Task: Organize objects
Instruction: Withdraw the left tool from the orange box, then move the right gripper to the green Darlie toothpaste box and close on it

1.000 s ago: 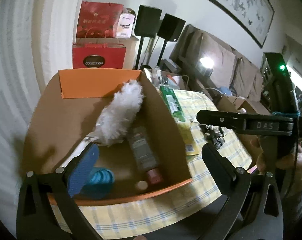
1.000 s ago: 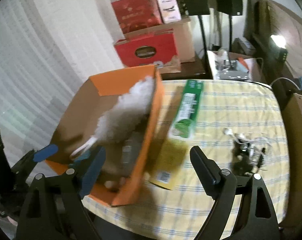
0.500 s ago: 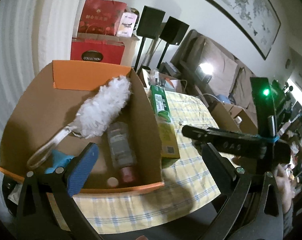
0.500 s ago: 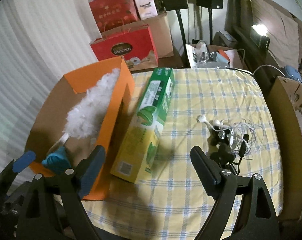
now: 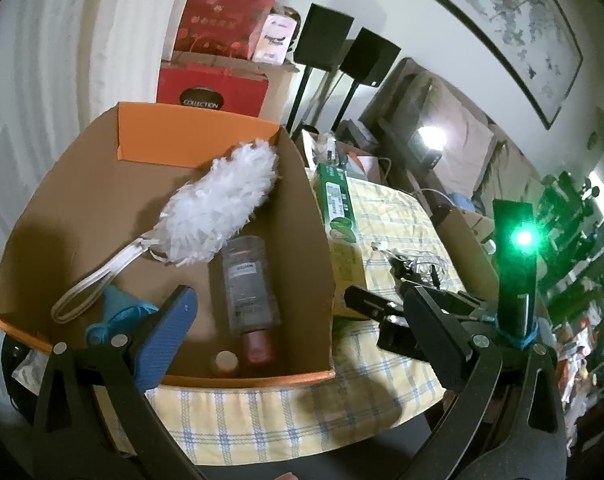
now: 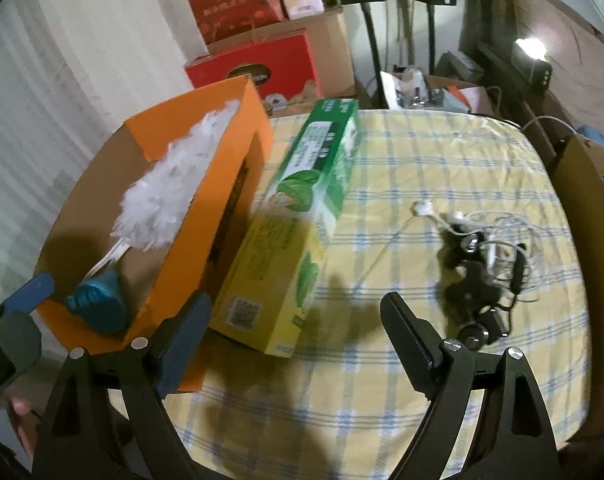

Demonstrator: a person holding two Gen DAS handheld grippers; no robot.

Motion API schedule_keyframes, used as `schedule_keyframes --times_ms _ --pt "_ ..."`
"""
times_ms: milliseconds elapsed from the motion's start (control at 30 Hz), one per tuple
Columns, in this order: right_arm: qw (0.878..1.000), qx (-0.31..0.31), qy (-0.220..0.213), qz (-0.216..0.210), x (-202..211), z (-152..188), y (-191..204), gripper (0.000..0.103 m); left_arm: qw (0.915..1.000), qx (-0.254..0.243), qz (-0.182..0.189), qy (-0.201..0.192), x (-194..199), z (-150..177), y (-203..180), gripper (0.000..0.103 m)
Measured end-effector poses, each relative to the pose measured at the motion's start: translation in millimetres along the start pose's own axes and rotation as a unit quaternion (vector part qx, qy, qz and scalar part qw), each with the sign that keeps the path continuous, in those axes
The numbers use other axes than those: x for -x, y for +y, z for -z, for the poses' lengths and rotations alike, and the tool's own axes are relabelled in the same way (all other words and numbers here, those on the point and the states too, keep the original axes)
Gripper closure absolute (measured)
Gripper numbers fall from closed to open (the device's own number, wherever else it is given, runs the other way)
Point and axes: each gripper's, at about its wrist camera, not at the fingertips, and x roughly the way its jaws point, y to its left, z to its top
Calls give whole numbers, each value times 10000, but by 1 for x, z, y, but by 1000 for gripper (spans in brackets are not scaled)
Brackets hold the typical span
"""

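My left gripper (image 5: 297, 312) is spread wide, holding nothing, over the box (image 5: 101, 184). My right gripper (image 6: 293, 316) gapes empty near the green carton (image 6: 302, 216) beside it.

L wrist cam looks down into orange box (image 5: 205, 264); R cam faces table (image 6: 442, 168) beside it; both share box.
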Motion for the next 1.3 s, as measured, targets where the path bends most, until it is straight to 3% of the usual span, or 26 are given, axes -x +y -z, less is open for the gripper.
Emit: schedule_keyframes --times_ms 433,500,667,967,1300 --pt "9994 327 97 -6 -21 4 10 18 9999 115 -47 115 -9 -1 7 0" --pt "9993 352 100 95 -22 4 8 22 9998 100 -61 131 -9 -1 7 0" --pt "9996 218 166 -36 -23 4 -5 45 9999 55 -54 139 -10 -2 3 0" --pt "9998 193 102 -45 -22 3 -6 59 9995 134 187 213 -13 -1 -7 0" --pt "9999 120 94 14 10 17 -19 60 9979 6 578 292 -10 16 -38 1"
